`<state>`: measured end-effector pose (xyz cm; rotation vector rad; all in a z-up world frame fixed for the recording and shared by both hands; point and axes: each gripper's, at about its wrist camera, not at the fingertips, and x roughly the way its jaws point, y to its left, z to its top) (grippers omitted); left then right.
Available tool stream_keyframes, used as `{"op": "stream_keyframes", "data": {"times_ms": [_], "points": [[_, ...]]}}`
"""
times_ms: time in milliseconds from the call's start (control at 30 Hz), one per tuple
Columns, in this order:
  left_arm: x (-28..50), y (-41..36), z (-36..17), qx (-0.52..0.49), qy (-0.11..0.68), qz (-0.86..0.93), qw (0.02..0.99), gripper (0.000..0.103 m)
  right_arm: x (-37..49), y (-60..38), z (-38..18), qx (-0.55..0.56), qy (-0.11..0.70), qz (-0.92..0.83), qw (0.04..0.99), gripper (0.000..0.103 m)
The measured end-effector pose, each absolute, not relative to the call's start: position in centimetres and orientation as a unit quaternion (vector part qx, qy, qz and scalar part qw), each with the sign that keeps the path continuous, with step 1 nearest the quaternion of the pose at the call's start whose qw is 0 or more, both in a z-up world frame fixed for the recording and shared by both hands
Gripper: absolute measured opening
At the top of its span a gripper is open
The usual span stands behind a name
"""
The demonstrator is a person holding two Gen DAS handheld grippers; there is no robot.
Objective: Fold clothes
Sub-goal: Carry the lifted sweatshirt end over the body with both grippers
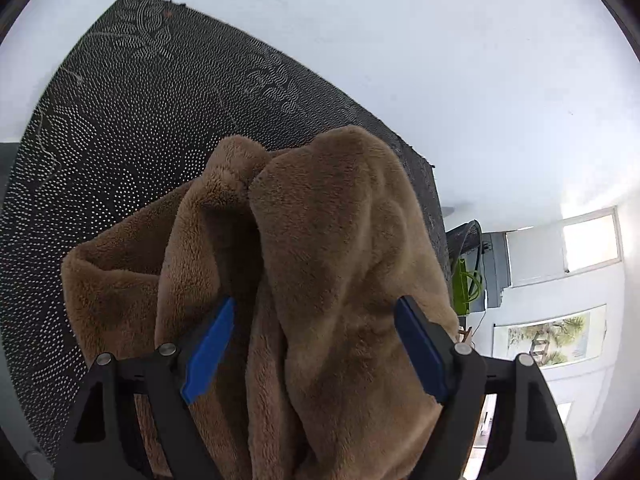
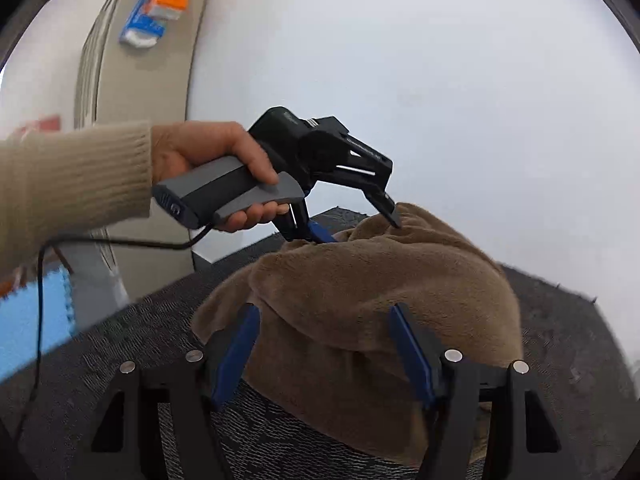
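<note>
A dark, dot-patterned mat (image 1: 132, 128) against a white wall carries a brown fleece garment (image 1: 340, 260), heaped and bunched near the mat's far edge. The left gripper (image 2: 356, 232), held in a person's hand (image 2: 208, 160), has its fingers spread and pressed into the top of the heap; whether it pinches cloth cannot be told. The right gripper (image 2: 324, 344) stands wide open astride the near side. No flat, finished fold shows; squaring and folding appear to remain.
</note>
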<state>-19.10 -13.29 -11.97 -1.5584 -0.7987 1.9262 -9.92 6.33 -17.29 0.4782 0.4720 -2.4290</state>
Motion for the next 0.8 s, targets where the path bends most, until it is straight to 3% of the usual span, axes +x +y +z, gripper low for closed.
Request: {"op": "stream_keyframes", "data": {"times_ms": [200, 533, 800], "points": [[-19.5, -12.5, -12.8, -0.584, -0.305, 0.699, 0.278, 0.084, -8.3, 3.4, -18.9, 0.107, 0.316, -0.897, 0.291, 0.069], [-19.9, -12.3, -13.4, -0.591, -0.304, 0.694, 0.278, 0.09, -11.1, 0.1, -20.1, 0.107, 0.367, -0.889, 0.251, 0.069], [-20.6, -11.3, -13.6, -0.596, -0.296, 0.688, 0.288, 0.103, -12.5, -2.3, -21.0, 0.097, 0.403, -0.878, 0.24, 0.069]]}}
